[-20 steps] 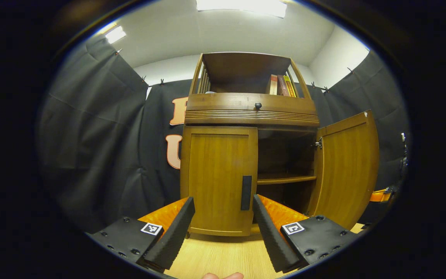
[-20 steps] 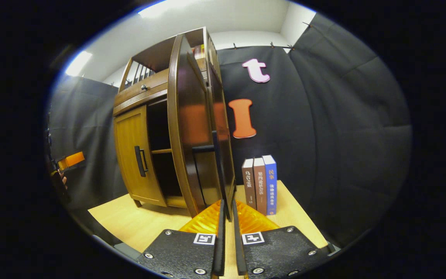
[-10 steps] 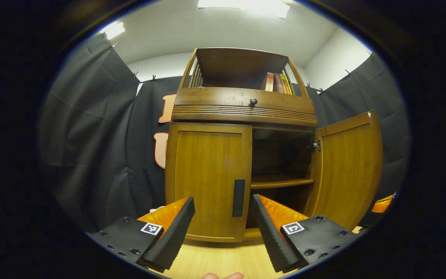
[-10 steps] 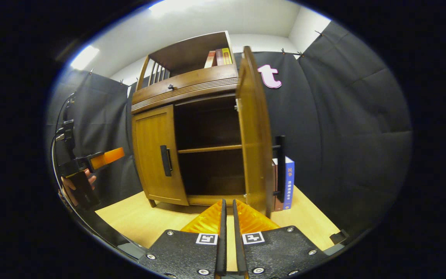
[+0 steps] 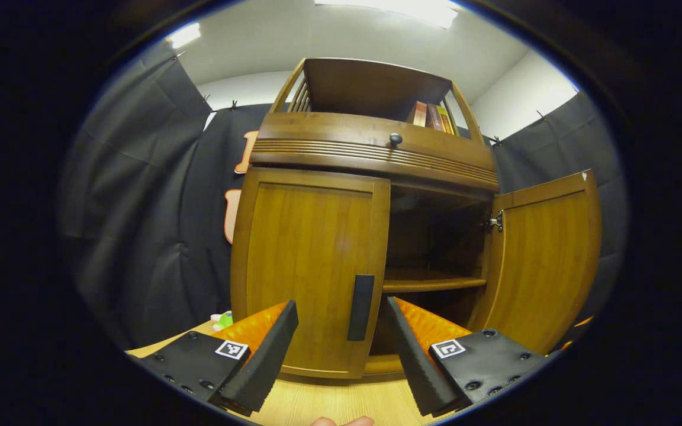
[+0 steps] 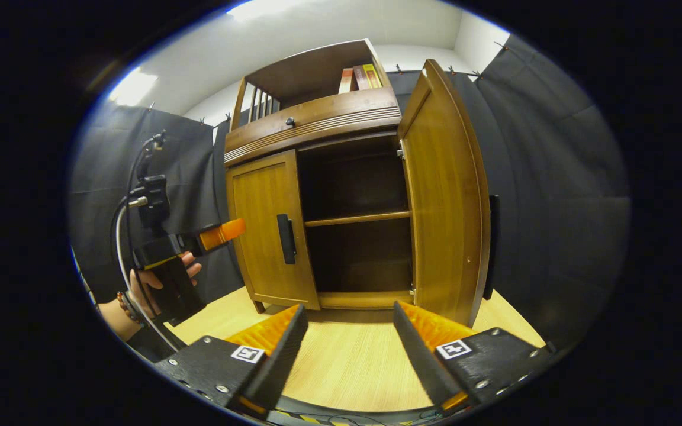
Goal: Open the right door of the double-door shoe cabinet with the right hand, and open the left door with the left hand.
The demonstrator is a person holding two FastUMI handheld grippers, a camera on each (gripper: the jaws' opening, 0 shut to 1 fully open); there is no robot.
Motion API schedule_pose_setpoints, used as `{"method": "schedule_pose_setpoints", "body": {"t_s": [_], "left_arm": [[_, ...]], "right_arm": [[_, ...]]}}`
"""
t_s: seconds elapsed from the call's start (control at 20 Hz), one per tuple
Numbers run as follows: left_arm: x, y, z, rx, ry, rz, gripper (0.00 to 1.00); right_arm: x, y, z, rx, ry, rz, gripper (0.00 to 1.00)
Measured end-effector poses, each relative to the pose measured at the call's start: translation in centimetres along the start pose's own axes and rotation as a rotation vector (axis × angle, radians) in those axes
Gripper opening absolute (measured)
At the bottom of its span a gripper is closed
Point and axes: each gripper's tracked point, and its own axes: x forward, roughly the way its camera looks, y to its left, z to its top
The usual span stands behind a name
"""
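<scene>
The shoe cabinet (image 5: 370,160) stands on a light wooden table (image 6: 347,361), against the black booth wall. Its right door (image 5: 545,260) is swung wide open, exposing a dark interior with one shelf (image 5: 433,284) across the middle. The left door (image 5: 308,266) is closed, its dark vertical handle (image 5: 360,299) at the door's right edge.

In the left gripper view, the left gripper (image 5: 341,349) is released, its fingers spread wide, and it points at the left door with the handle showing in the gap between the fingers; whether they have reached it is hard to judge, though they seem short of the door. In the right gripper view this gripper sits to the left, near the closed door, held by a hand (image 6: 151,284).

The right gripper (image 6: 347,349) is also released, fingers wide apart, grasping nothing. It hangs above the table in front of the cabinet, apart from the open door.

A few books (image 5: 433,115) stand in the cabinet's top compartment, above a drawer with a small round knob (image 5: 395,139).
</scene>
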Motion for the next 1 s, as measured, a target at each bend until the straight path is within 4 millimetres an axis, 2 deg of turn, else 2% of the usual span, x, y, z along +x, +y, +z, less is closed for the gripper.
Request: {"method": "schedule_pose_setpoints", "body": {"t_s": [0.05, 0.1, 0.15, 0.2, 0.25, 0.3, 0.35, 0.4, 0.45, 0.55, 0.6, 0.7, 0.85, 1.0], "left_arm": [[1.0, 0.0, -0.6, -0.002, 0.019, -0.004, 0.95], [2.2, -0.2, -1.4, -0.013, 0.041, -0.01, 0.96], [3.4, -0.2, -2.0, -0.03, 0.061, -0.015, 0.98], [4.5, -0.8, -3.1, -0.048, 0.084, -0.033, 0.96], [5.6, -1.2, -4.2, -0.058, 0.113, -0.04, 0.98], [6.6, -1.2, -5.3, -0.051, 0.138, -0.029, 0.95], [7.4, -1.0, -6.2, -0.037, 0.16, -0.018, 0.99], [8.2, -1.0, -7.0, -0.02, 0.171, -0.011, 0.94], [8.8, -0.8, -7.6, -0.001, 0.176, -0.002, 0.95], [10.1, -0.8, -9.1, 0.04, 0.194, -0.003, 0.95], [10.8, -0.9, -9.7, 0.061, 0.209, -0.007, 0.96], [12.1, -1.2, -10.0, 0.051, 0.199, -0.016, 0.96], [13.6, 0.0, -10.3, 0.056, 0.195, 0.012, 0.92], [14.2, -0.4, -10.5, 0.038, 0.184, -0.008, 0.9]], "right_arm": [[-0.2, -0.1, 0.4, 0.016, -0.009, -0.007, 1.0], [-0.3, -0.3, 0.7, 0.027, -0.015, -0.015, 0.93], [-0.6, 0.3, 1.6, 0.031, -0.02, -0.017, 0.93], [-0.7, 0.2, 1.5, 0.032, -0.021, -0.021, 1.0], [-1.0, 0.1, 1.2, 0.031, -0.015, -0.021, 1.0], [-1.3, 0.0, 0.9, 0.029, -0.009, -0.025, 1.0], [-1.5, -0.2, 0.7, 0.024, -0.004, -0.032, 0.93], [-1.7, -0.4, 0.5, 0.016, 0.0, -0.041, 0.93], [-2.0, -0.5, 0.3, 0.008, 0.007, -0.048, 1.0], [-2.3, -0.5, -0.2, 0.009, 0.022, -0.051, 1.0], [-2.4, -0.3, -0.3, 0.018, 0.025, -0.049, 0.93], [-2.5, -0.2, -0.4, 0.028, 0.03, -0.048, 0.93], [-2.4, -0.3, -0.5, 0.014, 0.042, -0.051, 0.93], [-2.3, -0.8, -0.9, 0.007, 0.05, -0.063, 0.93]]}}
